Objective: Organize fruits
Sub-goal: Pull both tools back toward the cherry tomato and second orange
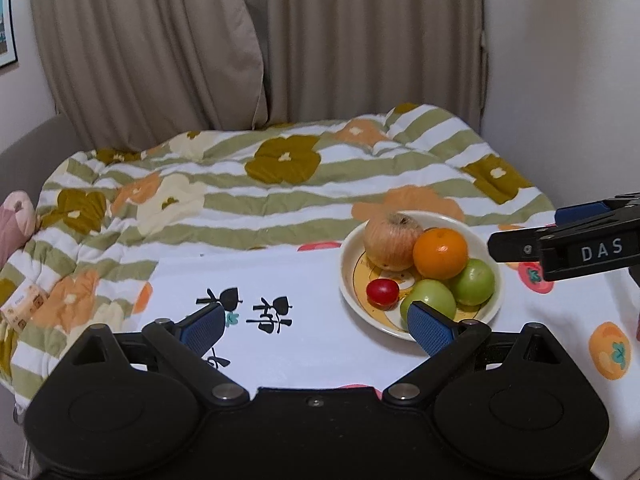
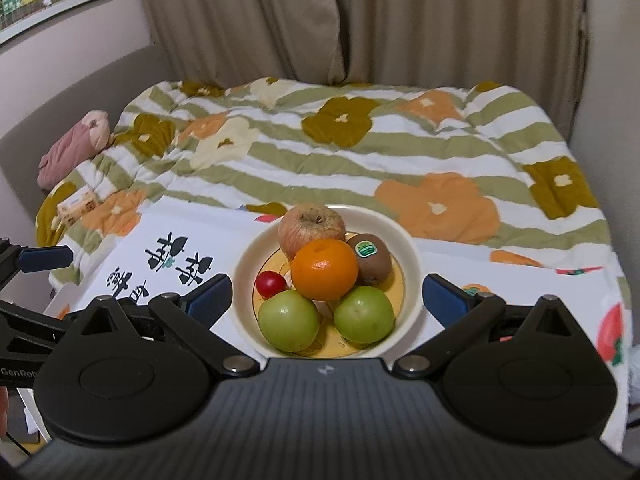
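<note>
Sitting heaped in one plate [image 2: 412, 264] on the cloth-covered bench: apple [image 2: 310, 226], orange [image 2: 324, 270], kiwi [image 2: 370, 258], two green fruits, one small red. Nothing is lying loose (task looking essentially finished). Left hand-held gripper [image 1: 316, 322] and right hand-held gripper [image 2: 326, 294] are both hanging wide, empty.

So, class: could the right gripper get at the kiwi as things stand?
Probably not cleanly: the right gripper is open, but the orange and green fruit sit before the kiwi.

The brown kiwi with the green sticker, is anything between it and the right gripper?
Yes. The round orange and a green apple sit in front of the brown kiwi on the cream plate; the open right gripper holds nothing.
</note>
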`<state>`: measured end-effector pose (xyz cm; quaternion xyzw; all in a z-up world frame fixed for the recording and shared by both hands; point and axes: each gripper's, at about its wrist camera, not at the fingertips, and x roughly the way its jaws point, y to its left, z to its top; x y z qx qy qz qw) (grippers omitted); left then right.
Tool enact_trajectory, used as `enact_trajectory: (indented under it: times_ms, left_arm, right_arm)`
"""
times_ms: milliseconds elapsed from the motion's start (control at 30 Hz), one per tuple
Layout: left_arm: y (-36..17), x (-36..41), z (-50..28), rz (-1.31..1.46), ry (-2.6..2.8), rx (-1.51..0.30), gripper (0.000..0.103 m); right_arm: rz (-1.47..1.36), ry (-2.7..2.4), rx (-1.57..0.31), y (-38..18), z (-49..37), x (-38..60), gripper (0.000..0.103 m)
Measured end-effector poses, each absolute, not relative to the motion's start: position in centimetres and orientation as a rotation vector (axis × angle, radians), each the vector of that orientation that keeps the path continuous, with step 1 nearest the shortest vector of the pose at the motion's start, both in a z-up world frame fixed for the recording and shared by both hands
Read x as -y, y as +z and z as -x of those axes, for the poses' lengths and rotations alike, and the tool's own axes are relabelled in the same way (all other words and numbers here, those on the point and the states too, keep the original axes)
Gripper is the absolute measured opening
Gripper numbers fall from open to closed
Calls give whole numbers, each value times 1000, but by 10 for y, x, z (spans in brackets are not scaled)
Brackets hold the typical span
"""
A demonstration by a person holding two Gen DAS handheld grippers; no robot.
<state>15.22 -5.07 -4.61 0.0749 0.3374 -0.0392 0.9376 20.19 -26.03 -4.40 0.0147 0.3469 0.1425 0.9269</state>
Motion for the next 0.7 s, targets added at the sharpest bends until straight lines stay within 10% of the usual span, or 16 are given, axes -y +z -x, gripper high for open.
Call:
enact_trajectory:
  times_ms: [700]
  left_arm:
    - [-51, -6, -89, -214, -247, -660, 100]
  right_arm:
    - [-114, 58, -698, -41, -90, 240, 103]
